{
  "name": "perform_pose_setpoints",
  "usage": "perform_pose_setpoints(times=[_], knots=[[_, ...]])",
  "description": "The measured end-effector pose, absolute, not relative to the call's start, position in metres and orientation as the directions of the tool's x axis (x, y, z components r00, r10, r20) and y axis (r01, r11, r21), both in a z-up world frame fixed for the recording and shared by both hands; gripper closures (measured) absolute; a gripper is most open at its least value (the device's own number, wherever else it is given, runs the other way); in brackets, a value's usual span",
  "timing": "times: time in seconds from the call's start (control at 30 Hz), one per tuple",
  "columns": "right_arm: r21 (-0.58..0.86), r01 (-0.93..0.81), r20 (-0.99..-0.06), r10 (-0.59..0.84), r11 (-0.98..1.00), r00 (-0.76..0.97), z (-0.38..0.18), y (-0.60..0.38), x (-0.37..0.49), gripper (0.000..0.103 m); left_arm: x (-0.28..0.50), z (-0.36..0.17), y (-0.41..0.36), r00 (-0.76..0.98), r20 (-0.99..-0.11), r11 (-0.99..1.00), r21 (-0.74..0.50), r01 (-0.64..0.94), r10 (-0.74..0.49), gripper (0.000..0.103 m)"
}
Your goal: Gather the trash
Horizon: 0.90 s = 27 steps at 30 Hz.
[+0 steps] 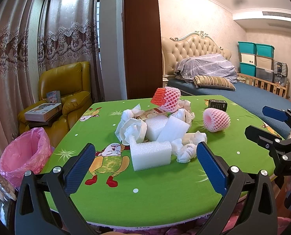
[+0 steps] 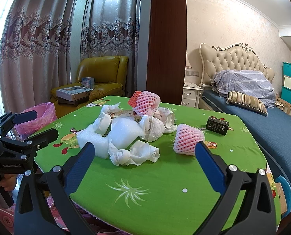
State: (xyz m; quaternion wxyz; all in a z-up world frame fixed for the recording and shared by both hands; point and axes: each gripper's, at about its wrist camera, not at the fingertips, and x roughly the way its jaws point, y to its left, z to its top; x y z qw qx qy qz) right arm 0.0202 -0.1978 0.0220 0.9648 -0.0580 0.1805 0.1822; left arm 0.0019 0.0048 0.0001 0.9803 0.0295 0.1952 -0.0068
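Left tongs (image 1: 145, 156) spread wide apart, empty, hovering low over the near edge of the bench (image 1: 155, 199), blue pads either side of a notched white foam block (image 1: 151, 154). Right tongs (image 2: 145, 156) likewise parted and holding nothing, aimed across the same green cartoon-print bench top, a knotted white tissue (image 2: 125, 154) just ahead between the fingers.

Trash heaped mid-bench: foam blocks (image 2: 121, 135) leaning together, crumpled tissues (image 1: 131, 129) around and among them, a printed paper wrapper (image 1: 155, 113) partly buried, topped by a pink fruit net (image 2: 147, 102) with an orange net (image 2: 134, 98) tucked against its left side. Second pink foam fruit net (image 2: 187, 139) lying on its side, apart from the heap, to the right. Small black box (image 2: 217, 125) beyond it, near the far right edge.

Pink-lined trash bin (image 1: 25, 154) standing on the floor off the bench's left side, mouth open. Yellow armchair (image 1: 71, 90) behind it with a flat carton (image 1: 43, 114) on its armrest. Bed (image 2: 263, 121) to the right.
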Motion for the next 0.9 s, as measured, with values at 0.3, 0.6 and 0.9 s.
perform_pose_setpoints(times=[0.3, 0.6, 0.9], knots=[[-0.045, -0.373, -0.37, 0.332, 0.927, 0.868, 0.0218, -0.1981, 0.0208, 0.004, 0.0021, 0.0003, 0.0047, 0.923, -0.384, 0.998, 0.054, 0.025, -0.002, 0.006], [-0.045, -0.372, -0.369, 0.33, 0.927, 0.869, 0.0217, -0.1971, 0.0206, 0.004, 0.0023, 0.0003, 0.0047, 0.923, -0.385, 0.998, 0.055, 0.025, -0.002, 0.006], [-0.044, -0.373, -0.369, 0.332, 0.927, 0.868, 0.0223, -0.196, 0.0197, 0.004, 0.0023, 0.0002, 0.0048, 0.923, -0.385, 0.998, 0.054, 0.024, -0.001, 0.006]])
